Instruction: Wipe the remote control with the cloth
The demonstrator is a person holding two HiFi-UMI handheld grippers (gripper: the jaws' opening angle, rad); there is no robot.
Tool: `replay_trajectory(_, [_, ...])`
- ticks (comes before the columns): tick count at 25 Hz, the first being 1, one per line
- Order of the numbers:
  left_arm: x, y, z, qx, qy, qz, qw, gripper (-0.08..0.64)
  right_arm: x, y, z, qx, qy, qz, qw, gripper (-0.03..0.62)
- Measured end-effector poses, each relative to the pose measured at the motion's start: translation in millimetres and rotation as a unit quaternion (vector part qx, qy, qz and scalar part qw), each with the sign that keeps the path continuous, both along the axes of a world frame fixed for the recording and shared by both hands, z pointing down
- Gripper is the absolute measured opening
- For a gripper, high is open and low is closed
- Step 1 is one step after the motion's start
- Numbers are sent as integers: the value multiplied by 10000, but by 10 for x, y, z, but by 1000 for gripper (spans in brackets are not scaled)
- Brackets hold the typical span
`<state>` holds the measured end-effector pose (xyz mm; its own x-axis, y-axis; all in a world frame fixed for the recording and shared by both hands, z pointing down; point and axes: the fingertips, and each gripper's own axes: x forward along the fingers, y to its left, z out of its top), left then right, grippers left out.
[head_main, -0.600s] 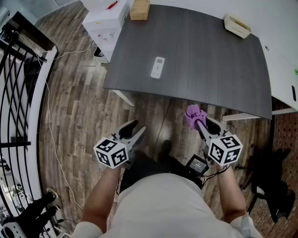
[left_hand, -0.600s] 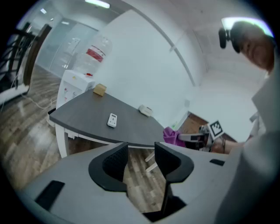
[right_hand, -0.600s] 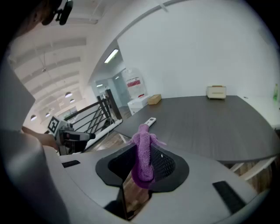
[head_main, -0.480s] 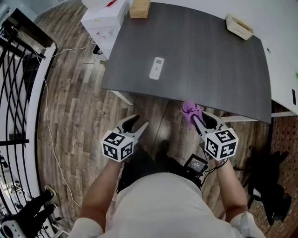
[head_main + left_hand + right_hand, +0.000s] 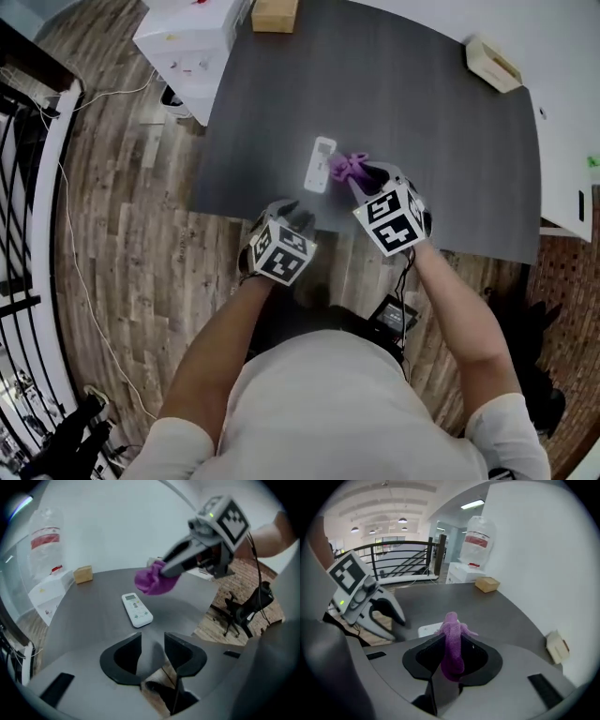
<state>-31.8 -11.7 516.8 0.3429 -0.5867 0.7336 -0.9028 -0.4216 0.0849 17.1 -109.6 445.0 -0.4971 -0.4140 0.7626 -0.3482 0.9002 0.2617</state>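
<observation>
Grips cloth (image 5: 347, 167) tight in right gripper (image 5: 361, 178), just right of remote (image 5: 320, 164), apparently w/o contact. Lies flat on worktop (image 5: 441, 112), long axis pointing away from person. Holds left gripper (image 5: 289, 214) part-open & empty near front edge, farther from remote.

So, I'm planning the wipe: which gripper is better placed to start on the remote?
Right gripper: it holds the purple cloth beside the remote control. The left gripper is open, empty, nearer the table edge.
</observation>
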Motion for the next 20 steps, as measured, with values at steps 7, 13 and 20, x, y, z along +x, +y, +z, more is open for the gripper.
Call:
replay_trajectory(7, [251,-113,287,-1321,1306,543,9811,48,-743,-707,258,433,482,-250,9976,109])
replay_trajectory(13, [284,-269,224,-1702,2010,629,9626,44,-659,-11,291,-282,-153,-137,9994,109])
replay_trajectory(20, [244,-247,238,-1748,1946,718,9625,46,-476,425,323,-2265,-1345,1050,9589,107])
